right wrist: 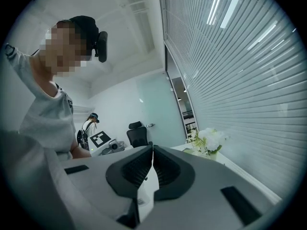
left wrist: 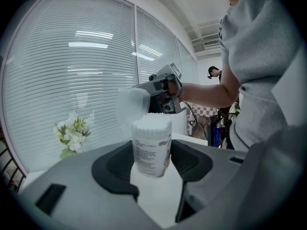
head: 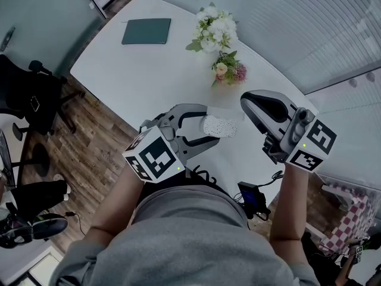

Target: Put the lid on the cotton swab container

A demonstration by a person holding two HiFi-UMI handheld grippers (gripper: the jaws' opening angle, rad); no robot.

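My left tool (left wrist: pixel 152 159) has its jaws set wide, and both pads press on the sides of the container (left wrist: pixel 151 138), so it is gripped around its lower half and held up off the desk (head: pixel 149 70). The container's long axis runs up and down with only a slight lean. Its open end points up, and the packed white swab tips show at the mouth. Its printed label faces back toward my left tool's camera. In the head view the swab tips face up at me from between the jaw tips, just below the flowers (head: pixel 214 31).

My right tool (right wrist: pixel 152 150) has its jaws drawn almost together, with only a thin slit between the pads. In the left gripper view it reaches in from the right with the lid (left wrist: pixel 132 105) at its tip. The lid is a cloudy, see-through cap, and I take the pads to be pinching its thin wall. It hangs just above and to the left of the container's mouth, and it isn't seated on it. I can't tell whether its edge touches the rim or which way its hollow side faces.
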